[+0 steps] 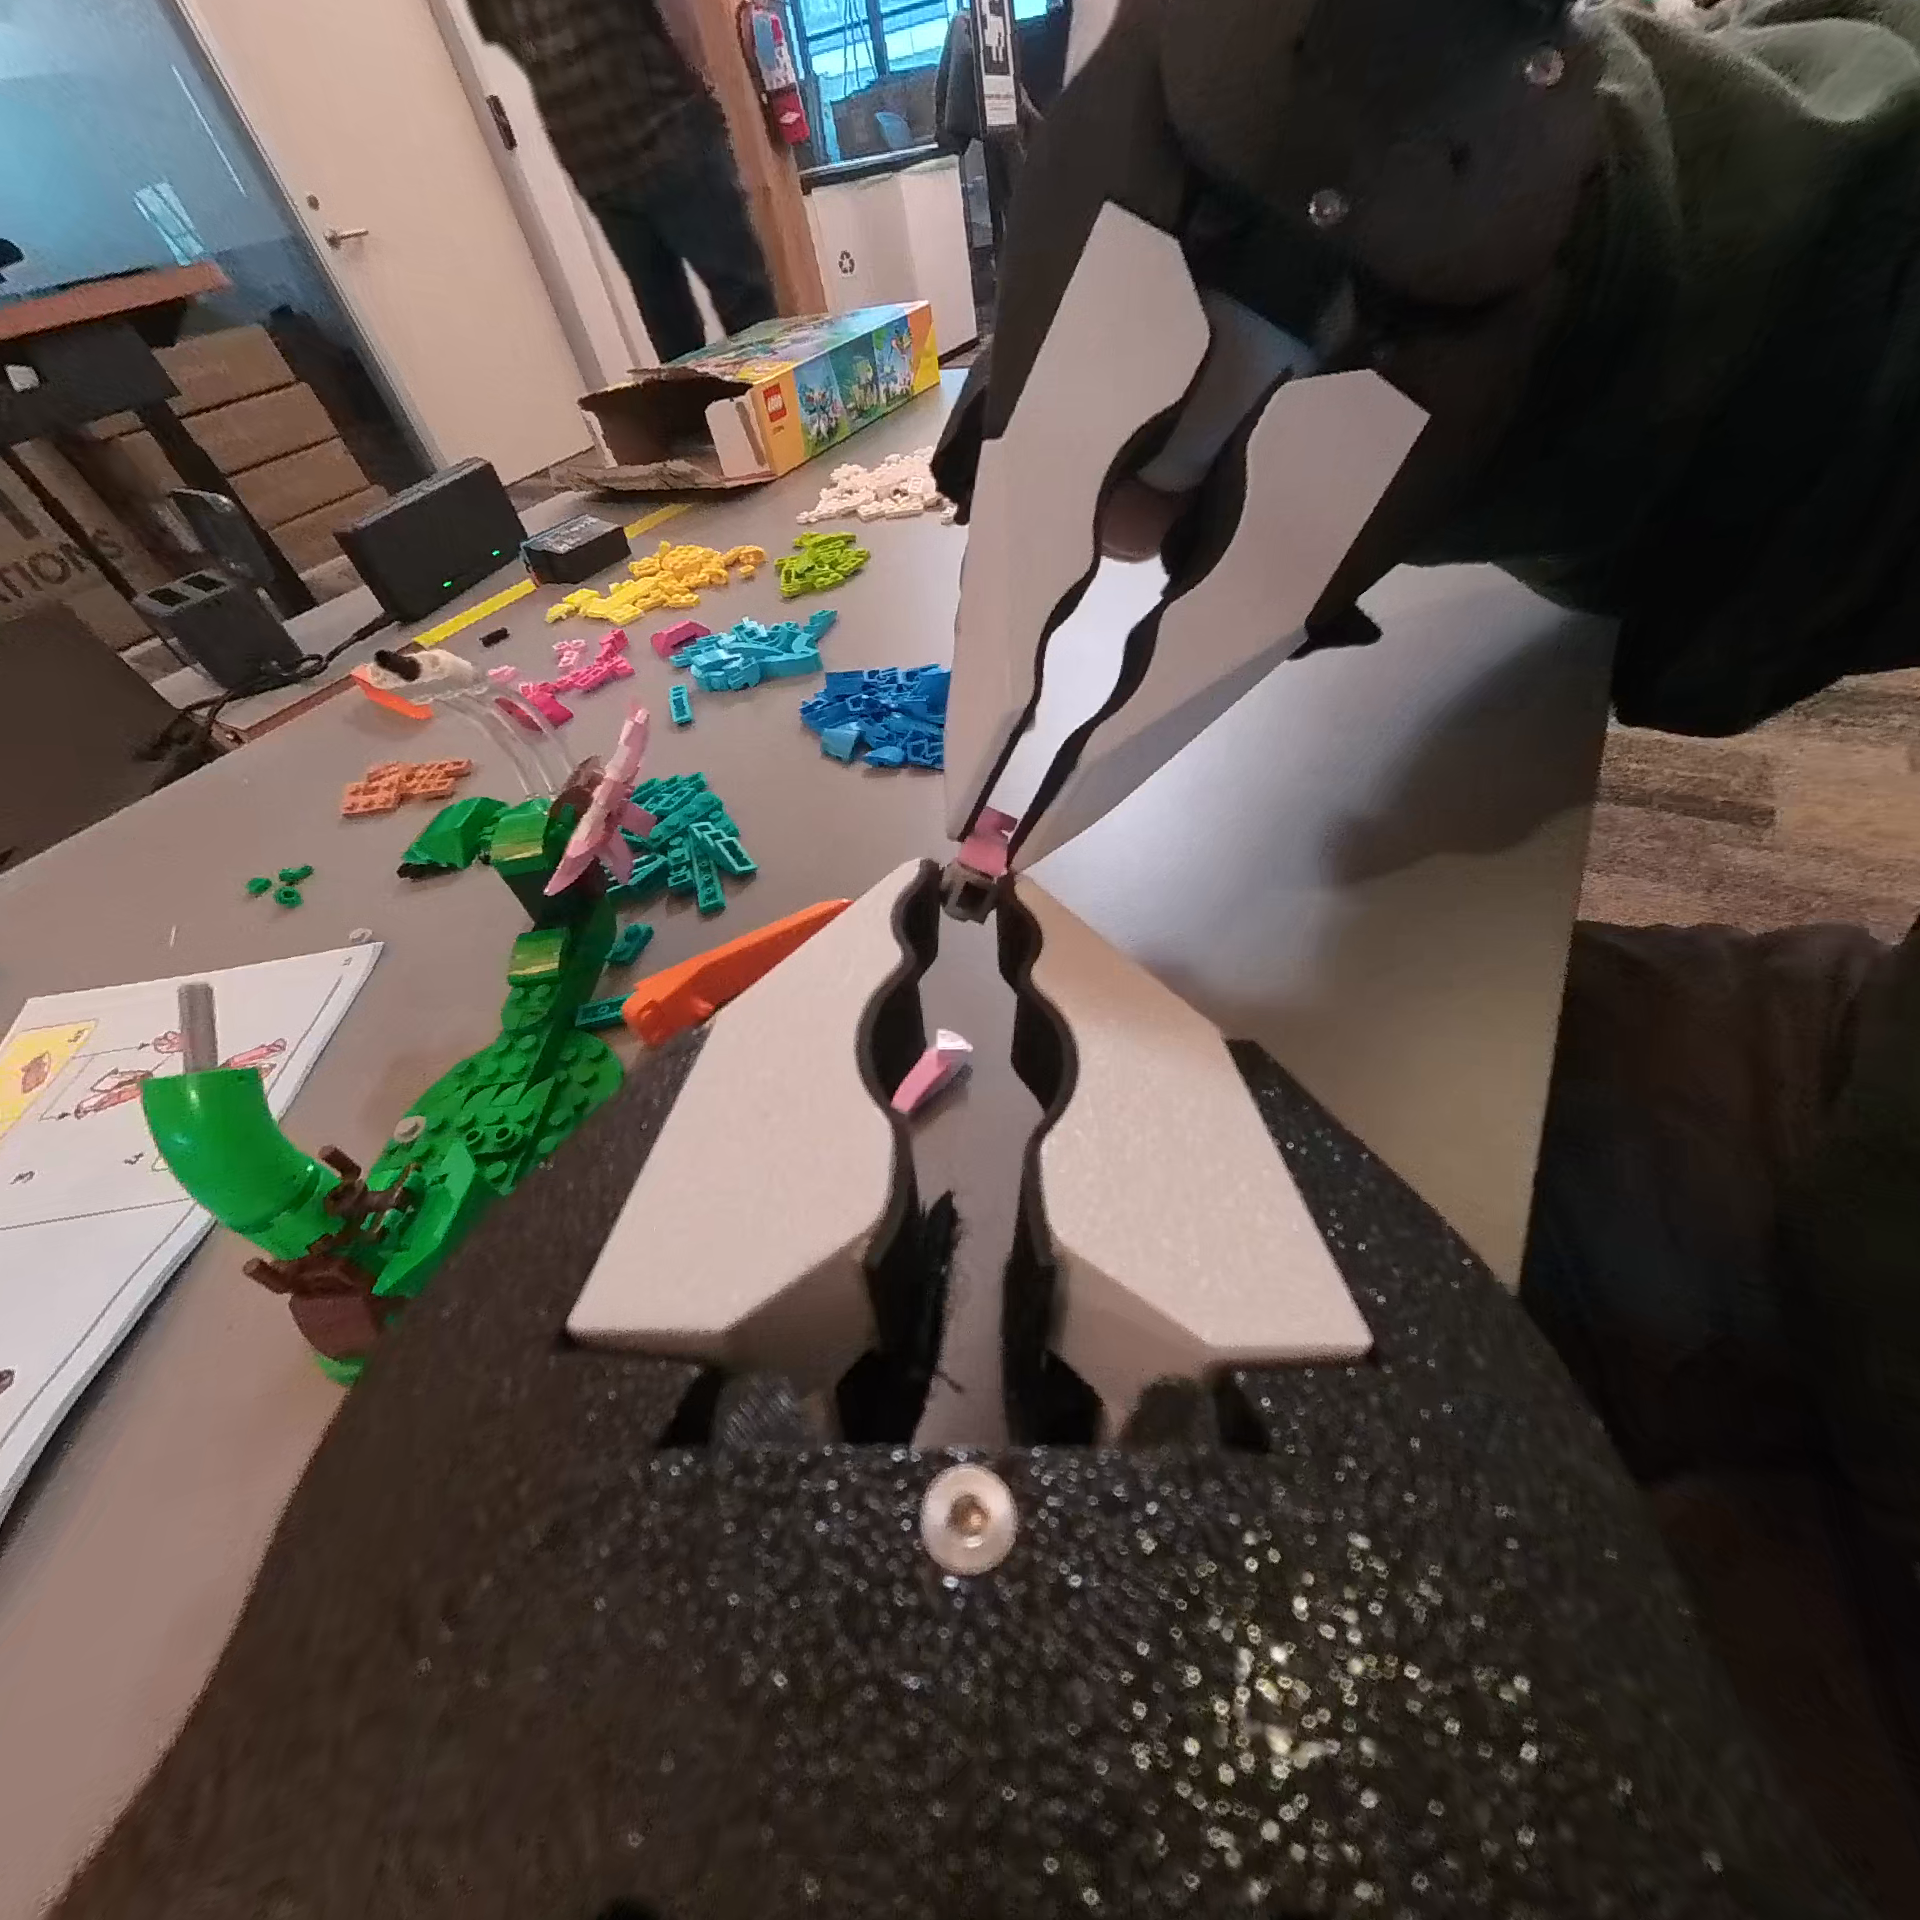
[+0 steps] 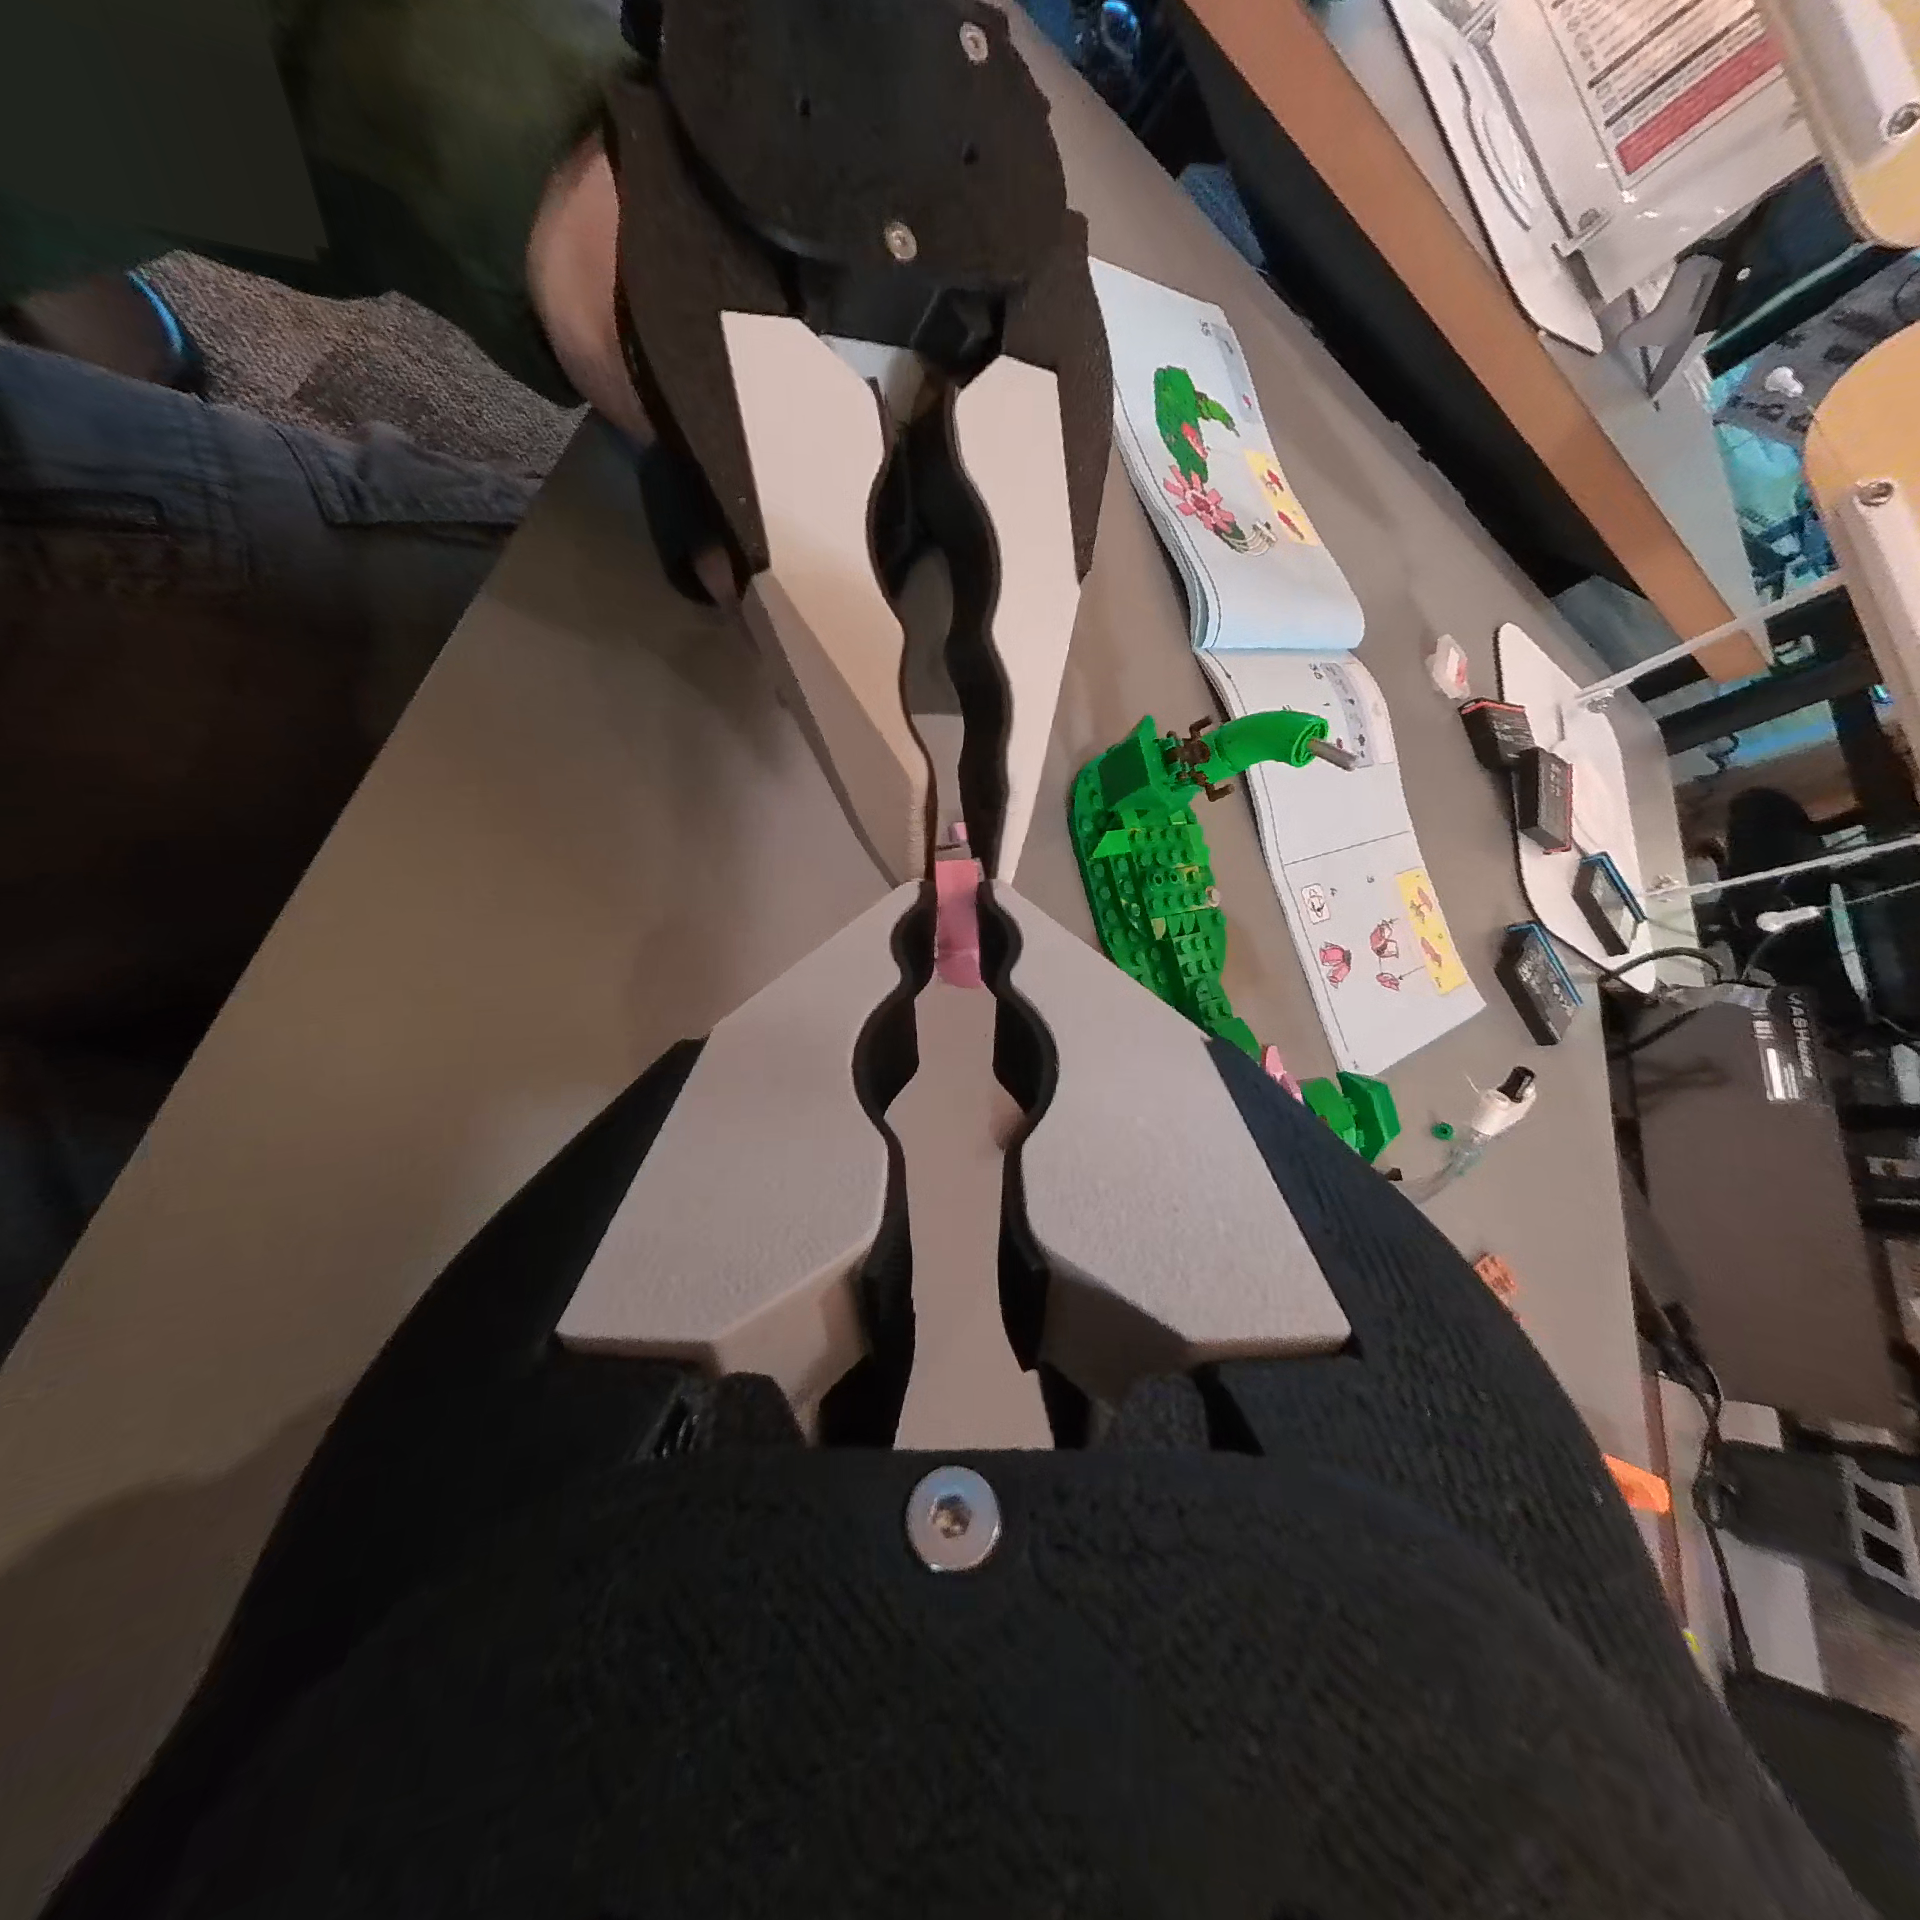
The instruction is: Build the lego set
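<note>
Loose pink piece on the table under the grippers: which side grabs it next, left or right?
Probably left. The loose pink piece lies right between the left gripper fingers, below its tips. But both grippers are occupied: left shut on a grey piece, right gripper on a pink piece.

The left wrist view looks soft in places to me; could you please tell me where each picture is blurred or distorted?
Left wrist view: the green plant model and dark sleeve smear; the table edge bows from the wide lens. Right wrist view: the right margin streaks, while the pink piece stays sharp.
</note>
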`<state>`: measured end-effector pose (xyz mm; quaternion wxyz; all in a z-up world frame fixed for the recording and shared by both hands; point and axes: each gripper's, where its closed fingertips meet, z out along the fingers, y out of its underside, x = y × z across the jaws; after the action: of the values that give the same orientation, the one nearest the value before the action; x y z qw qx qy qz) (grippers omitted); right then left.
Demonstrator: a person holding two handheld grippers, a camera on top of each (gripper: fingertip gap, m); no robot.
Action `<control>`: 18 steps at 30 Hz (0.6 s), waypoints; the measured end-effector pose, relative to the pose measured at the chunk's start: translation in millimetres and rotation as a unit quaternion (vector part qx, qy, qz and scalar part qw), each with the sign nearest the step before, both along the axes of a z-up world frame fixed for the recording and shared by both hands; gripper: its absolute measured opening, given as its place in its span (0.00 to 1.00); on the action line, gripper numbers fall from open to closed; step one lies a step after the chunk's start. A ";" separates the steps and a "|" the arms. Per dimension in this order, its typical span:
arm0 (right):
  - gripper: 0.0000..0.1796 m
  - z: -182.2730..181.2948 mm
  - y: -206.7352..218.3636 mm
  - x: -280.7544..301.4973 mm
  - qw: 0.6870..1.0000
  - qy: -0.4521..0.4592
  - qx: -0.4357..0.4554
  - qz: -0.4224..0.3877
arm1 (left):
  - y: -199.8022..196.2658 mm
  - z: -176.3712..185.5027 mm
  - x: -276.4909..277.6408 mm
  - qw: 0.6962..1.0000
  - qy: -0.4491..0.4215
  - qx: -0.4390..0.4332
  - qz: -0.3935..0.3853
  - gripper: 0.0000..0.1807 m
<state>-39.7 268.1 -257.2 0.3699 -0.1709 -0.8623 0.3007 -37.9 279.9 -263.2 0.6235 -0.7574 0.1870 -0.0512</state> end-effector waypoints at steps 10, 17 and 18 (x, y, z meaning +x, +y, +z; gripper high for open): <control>0.14 18.0 -0.8 2.7 0.999 0.035 -0.021 0.021 | 1.0 9.3 -10.2 0.995 -0.093 -0.008 0.019 0.05; 0.22 45.3 -11.7 -2.1 0.978 0.191 0.069 0.048 | -7.8 46.9 -1.1 0.919 -0.386 -0.024 -0.078 0.05; 0.19 47.5 -13.1 -2.9 0.974 0.206 0.080 0.050 | -9.2 48.8 1.6 0.905 -0.413 -0.033 -0.093 0.05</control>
<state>-42.6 254.9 -209.7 0.5362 -0.0322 -0.7964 0.2779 -36.4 270.7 -214.4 0.6118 -0.6678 -0.0198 -0.4234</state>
